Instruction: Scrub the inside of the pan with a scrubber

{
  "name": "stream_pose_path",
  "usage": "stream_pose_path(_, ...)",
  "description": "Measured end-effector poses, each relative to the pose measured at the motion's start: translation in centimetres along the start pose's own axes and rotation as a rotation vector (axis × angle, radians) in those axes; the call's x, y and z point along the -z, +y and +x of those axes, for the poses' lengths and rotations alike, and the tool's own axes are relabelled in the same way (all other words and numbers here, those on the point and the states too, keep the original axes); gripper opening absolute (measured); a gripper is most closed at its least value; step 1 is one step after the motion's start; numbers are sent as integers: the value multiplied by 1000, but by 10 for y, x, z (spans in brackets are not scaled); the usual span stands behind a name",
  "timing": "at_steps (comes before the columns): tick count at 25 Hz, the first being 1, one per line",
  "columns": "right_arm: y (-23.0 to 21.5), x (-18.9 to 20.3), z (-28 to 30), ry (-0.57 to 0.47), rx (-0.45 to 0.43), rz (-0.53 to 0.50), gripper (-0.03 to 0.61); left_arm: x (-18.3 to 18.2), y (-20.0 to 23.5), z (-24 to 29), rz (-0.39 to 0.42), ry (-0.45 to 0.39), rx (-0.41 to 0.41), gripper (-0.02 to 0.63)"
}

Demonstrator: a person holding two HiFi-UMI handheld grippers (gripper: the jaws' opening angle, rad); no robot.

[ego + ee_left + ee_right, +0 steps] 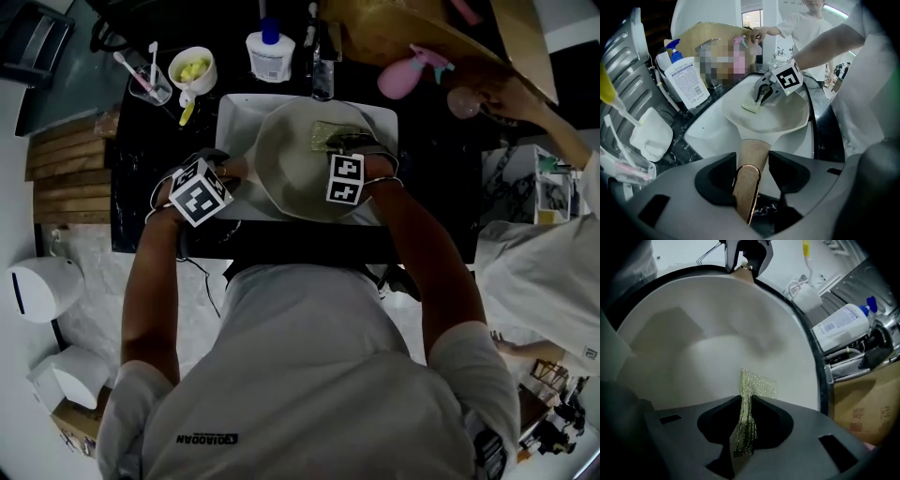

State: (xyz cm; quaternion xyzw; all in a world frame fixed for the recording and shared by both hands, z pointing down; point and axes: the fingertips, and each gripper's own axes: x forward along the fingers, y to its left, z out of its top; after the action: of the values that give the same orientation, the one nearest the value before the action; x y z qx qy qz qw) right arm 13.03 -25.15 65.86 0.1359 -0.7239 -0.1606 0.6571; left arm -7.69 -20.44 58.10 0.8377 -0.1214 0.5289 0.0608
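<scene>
From the head view, your left tongs sit left of centre, closed on the pan handle. The pan lies over the white sink basin set in the dark worktop. Your right tongs reach inside the pan at its upper right, with the scrubber at their tips

In the left gripper view, the jaws are clamped on the tan handle at lower centre. The pan opens beyond them, and the scrubber lies against its inner face under your right tongs

In the right gripper view, the jaws pinch the green-gold scrubber at lower centre, its free end touching the pan's pale inside. Your left tongs show at the top edge, on the handle
</scene>
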Motion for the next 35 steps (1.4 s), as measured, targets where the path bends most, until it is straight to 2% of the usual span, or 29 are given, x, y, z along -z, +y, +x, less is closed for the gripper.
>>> stream_pose_path(4,10,9,10,22,-83,24,87,0,0,0,0,-2,-1,225)
stream_pose_path(9,22,7,3,0,-176,56,87,0,1,1,1,-3,-2,225)
stream_pose_path(21,90,6,-34,-6,-514,36,87,0,1,0,3,-4,-2,225)
stream_pose_path(25,107,2,-43,-10,-602,55,87,0,1,0,4,-5,-5,225)
stream_pose_path(28,111,-2,-51,-14,-629,78,87,0,1,-1,4,-7,-5,225)
stream_pose_path(31,112,-4,-53,-10,-620,92,87,-1,0,-1,-1,-7,-1,225)
stream_pose_path(35,100,-14,-61,-51,-528,150,87,-2,-1,-1,9,-17,-18,225)
